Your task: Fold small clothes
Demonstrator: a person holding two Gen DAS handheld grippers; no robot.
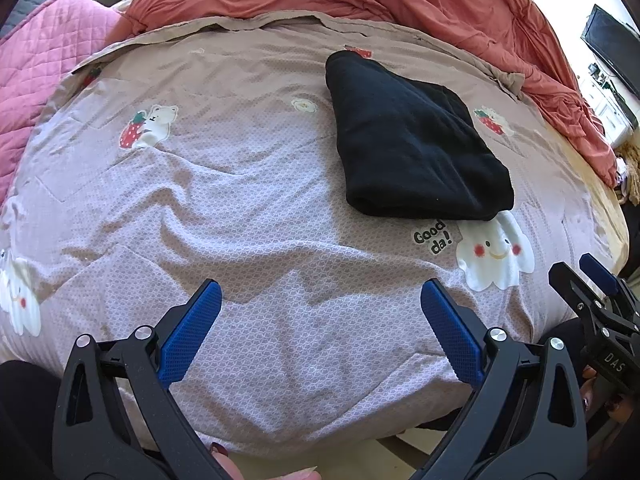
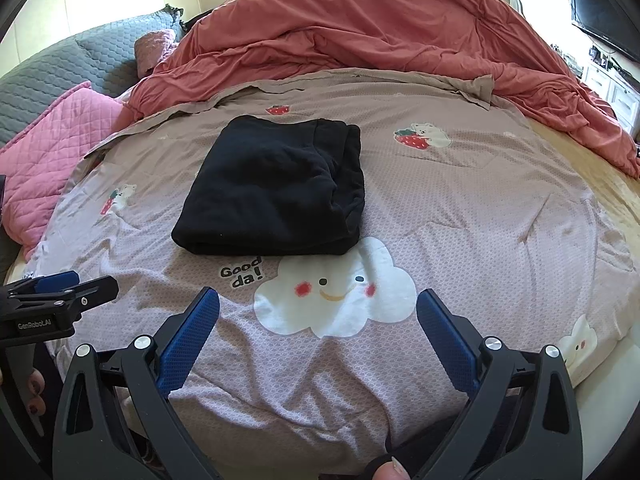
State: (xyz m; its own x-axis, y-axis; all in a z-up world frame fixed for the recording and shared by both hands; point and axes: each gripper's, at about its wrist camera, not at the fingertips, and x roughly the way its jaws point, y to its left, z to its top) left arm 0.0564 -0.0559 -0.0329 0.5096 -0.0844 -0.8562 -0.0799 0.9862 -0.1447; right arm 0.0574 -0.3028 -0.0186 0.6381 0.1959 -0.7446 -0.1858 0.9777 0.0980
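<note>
The folded black fleece garment lies flat on the mauve printed bedsheet, a compact rectangle with its rolled fold edge nearest the person and layered edges on its right side. It sits just beyond the white smiling cloud print, overlapping that print's top. The left gripper hangs over the near edge of the bed with jaws spread wide and nothing between them. The right gripper is likewise released and empty, well apart from the garment. Bare sheet extends to the left and right of the garment. The rumpled terracotta quilt bounds the far side; a pink quilted pillow bounds the left.
</note>
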